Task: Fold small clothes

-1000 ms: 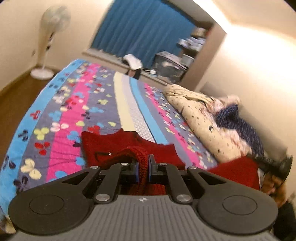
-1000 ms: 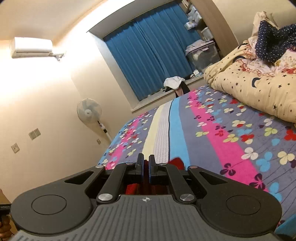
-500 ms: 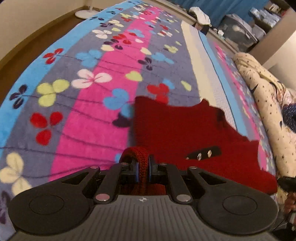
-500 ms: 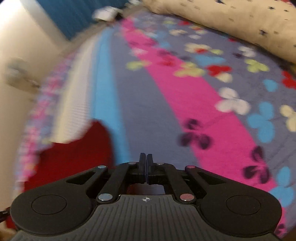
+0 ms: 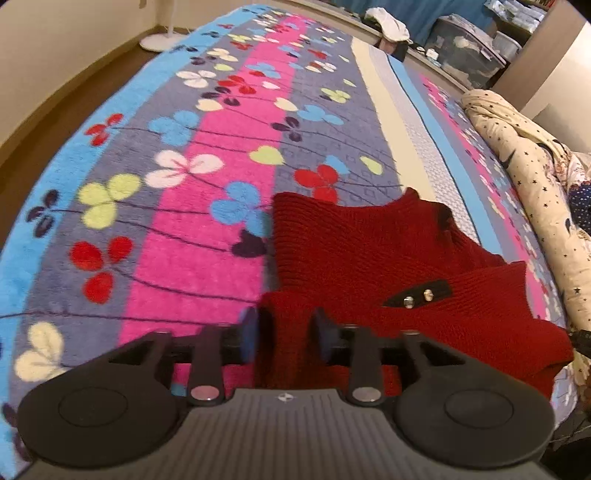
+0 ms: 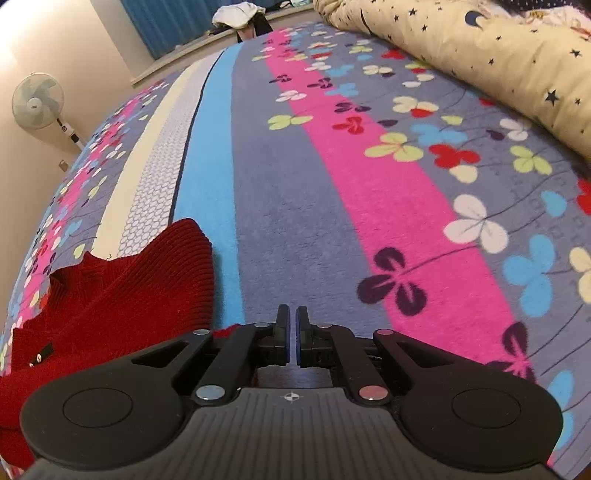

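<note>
My left tongs [image 5: 284, 334] are spread apart, and a fold of the red sweater [image 5: 388, 266] lies between the two fingers without being pinched. My right tongs [image 6: 291, 339] are almost pressed together, with only a thin gap between the pads, and I see nothing held in that gap. A small red edge of the sweater shows just behind the right tongs, on their left side.

There is one sweater. It lies flat on the bed [image 5: 207, 206], partly folded, with one black tab [image 5: 417, 295] on top that carries two metal snaps. In the right view the sweater [image 6: 110, 306] is to the left of the tongs, touching the blue stripe of the cover.

The bed cover is fleece with long stripes in blue, grey, pink and cream, printed with many small clover flowers. On the far right side of the bed lies one cream quilt [image 6: 480, 51] with dark stars. Beyond the bed there is one blue curtain [image 6: 170, 22], one white cloth [image 6: 236, 14] on the sill, and one standing fan [image 6: 37, 99] by the pale wall. The floor [image 5: 48, 122] beside the bed is brown wood.
</note>
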Available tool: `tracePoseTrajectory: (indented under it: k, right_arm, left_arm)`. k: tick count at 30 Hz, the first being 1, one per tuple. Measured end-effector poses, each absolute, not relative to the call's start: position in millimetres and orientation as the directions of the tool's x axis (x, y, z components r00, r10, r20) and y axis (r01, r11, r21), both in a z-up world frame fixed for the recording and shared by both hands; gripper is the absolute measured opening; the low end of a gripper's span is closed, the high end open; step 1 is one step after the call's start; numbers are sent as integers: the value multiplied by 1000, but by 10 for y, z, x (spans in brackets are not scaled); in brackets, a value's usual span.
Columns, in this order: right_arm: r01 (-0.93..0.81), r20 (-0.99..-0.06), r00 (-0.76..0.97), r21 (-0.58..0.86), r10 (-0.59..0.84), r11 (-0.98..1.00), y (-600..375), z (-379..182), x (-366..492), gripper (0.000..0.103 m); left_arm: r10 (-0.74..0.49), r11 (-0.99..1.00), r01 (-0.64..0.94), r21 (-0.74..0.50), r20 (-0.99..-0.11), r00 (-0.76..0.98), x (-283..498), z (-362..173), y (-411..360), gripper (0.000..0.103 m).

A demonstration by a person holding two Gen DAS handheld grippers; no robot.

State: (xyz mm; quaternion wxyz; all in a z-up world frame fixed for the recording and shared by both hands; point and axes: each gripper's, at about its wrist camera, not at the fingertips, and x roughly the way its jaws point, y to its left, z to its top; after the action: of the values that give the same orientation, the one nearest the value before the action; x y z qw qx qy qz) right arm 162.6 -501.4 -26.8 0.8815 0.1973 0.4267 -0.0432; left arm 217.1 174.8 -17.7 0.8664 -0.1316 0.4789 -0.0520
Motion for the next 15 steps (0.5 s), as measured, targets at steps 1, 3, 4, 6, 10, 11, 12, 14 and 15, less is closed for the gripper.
tracePoseTrajectory:
  k: [1, 3, 4, 6, 10, 11, 12, 14, 15]
  right_arm:
    - [250, -769, 633, 305, 83, 919, -5044, -267, 1599, 3]
    - [260, -767, 638, 297, 68, 919, -5110, -257, 1541, 4]
    - [263, -767, 639, 296, 64, 918, -5139, -258, 1514, 4]
    - [269, -766, 640, 294, 58, 917, -5185, -258, 1467, 6]
    - [268, -770, 637, 267, 38, 926, -5243, -277, 1403, 9]
    - [268, -772, 634, 261, 34, 927, -5255, -285, 1392, 9]
    - [270, -774, 632, 256, 30, 928, -5268, -291, 1380, 9]
    - [270, -775, 631, 253, 27, 929, -5290, -303, 1365, 9]
    - [269, -775, 631, 252, 28, 930, -5293, -307, 1357, 10]
  left_arm:
    - [-214, 960, -38, -278, -814, 539, 2151, -161, 1778, 48]
    - [-220, 956, -44, -290, -809, 546, 2108, -137, 1844, 48]
    - [-218, 956, -46, -289, -807, 549, 2088, -124, 1866, 49]
    - [-205, 960, -48, -277, -806, 556, 2055, -102, 1891, 51]
    - [-187, 963, -58, -263, -806, 562, 2029, -77, 1936, 55]
    - [-184, 963, -62, -264, -806, 562, 2028, -75, 1949, 56]
    - [-178, 963, -70, -262, -807, 563, 2028, -73, 1964, 58]
    - [-163, 964, -85, -254, -810, 563, 2028, -76, 1998, 60]
    - [-153, 964, -96, -248, -812, 564, 2022, -76, 2021, 61]
